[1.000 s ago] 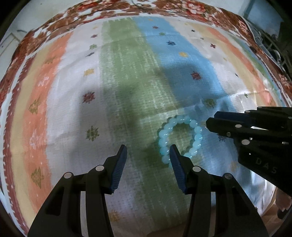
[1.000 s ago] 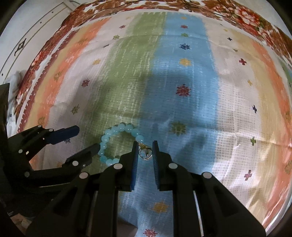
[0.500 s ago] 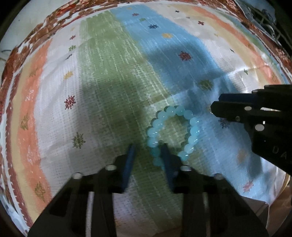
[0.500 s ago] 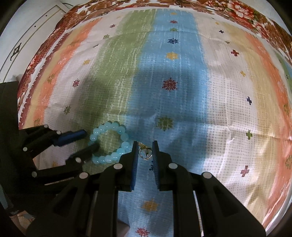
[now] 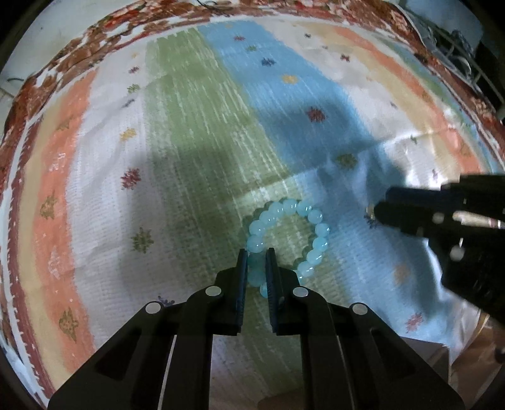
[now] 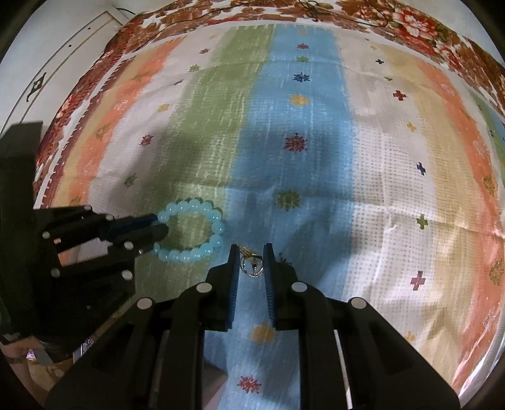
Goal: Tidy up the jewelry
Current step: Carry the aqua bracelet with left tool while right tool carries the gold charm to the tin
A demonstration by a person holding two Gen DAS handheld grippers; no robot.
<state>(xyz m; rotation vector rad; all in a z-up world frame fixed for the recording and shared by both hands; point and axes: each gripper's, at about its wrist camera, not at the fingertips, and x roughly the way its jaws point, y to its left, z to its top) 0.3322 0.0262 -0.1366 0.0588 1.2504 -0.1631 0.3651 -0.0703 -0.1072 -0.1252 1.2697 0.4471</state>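
Observation:
A pale blue bead bracelet lies on the striped cloth. My left gripper is shut on the near side of its ring, with the beads pinched between the blue pads. In the right wrist view the same bracelet lies at the left, with the left gripper holding its left side. My right gripper is shut on a small gold and silver charm, a ring or earring, which sits between its fingers just above the cloth. The right gripper also shows at the right of the left wrist view.
The striped cloth with small flower and cross marks has a red floral border. A white surface lies beyond the cloth at the top left. The cloth's near edge runs close below the grippers.
My left gripper has slid onto the bracelet's near side and closed from wide open onto the beads. My right gripper has stayed shut on the small charm.

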